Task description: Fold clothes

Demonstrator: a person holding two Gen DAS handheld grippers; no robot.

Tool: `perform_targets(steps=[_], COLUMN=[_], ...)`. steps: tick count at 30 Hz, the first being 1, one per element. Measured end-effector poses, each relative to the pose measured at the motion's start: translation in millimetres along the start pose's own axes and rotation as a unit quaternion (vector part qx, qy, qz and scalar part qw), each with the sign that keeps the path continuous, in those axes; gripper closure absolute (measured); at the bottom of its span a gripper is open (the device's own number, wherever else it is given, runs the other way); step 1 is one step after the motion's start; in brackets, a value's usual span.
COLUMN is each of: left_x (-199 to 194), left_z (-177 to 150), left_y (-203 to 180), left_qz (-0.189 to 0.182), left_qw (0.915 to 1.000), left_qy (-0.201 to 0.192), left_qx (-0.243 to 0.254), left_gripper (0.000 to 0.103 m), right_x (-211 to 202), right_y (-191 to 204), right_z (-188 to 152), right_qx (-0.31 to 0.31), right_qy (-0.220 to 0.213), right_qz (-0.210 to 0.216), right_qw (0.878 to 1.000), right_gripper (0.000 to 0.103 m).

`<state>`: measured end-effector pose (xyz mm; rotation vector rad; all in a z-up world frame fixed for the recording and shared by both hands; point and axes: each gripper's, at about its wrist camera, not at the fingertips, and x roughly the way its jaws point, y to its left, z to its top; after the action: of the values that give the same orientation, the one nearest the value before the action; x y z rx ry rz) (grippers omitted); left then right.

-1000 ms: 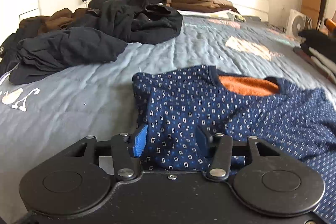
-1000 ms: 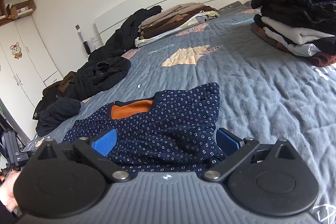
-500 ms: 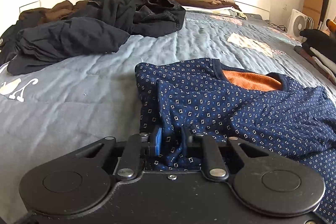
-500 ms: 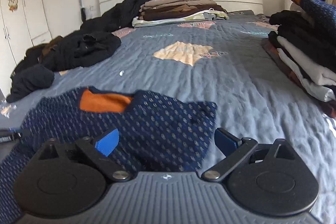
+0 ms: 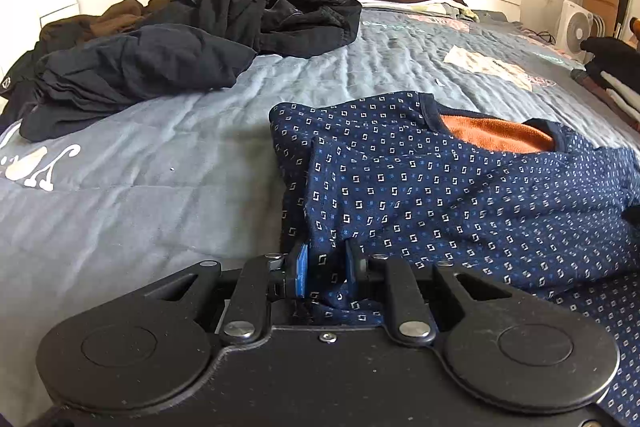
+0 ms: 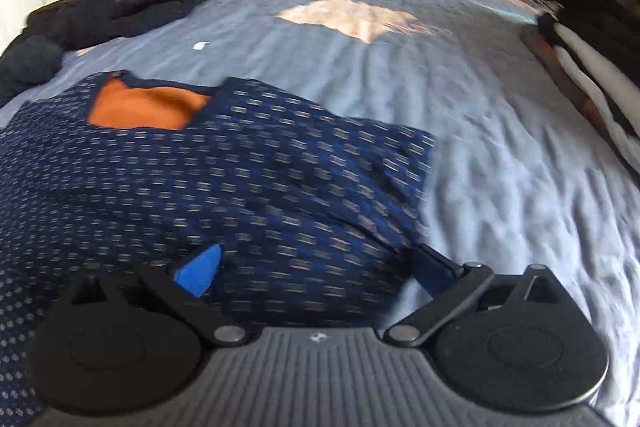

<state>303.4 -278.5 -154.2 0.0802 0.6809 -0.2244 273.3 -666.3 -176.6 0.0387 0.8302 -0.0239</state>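
Left gripper (image 5: 325, 269): jaws pinched on the left edge of the navy patterned top (image 5: 440, 195), which lies flat on the bed (image 5: 140, 207) — anchor for folding. Right gripper (image 6: 316, 267): jaws wide, straddling the top's right edge, not gripping; likely about to close.

L tongs (image 5: 326, 267) pinched nearly closed w/ cloth between pads; R tongs (image 6: 316, 267) spread wide, angled down.
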Motion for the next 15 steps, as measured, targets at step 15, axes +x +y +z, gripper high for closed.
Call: perform_targets(steps=[15], left_x=[-52], left_z=[33], left_y=[-10], left_qz=[-0.117], left_qw=[0.9902], left_qy=[-0.074], left_qx=[-0.015], left_gripper=[0.080], right_x=[-41], right_y=[13], right_z=[53], right_qx=[0.027], right_qy=[-0.073], right_qz=[0.083], right_qw=[0.994], right_gripper=[0.002])
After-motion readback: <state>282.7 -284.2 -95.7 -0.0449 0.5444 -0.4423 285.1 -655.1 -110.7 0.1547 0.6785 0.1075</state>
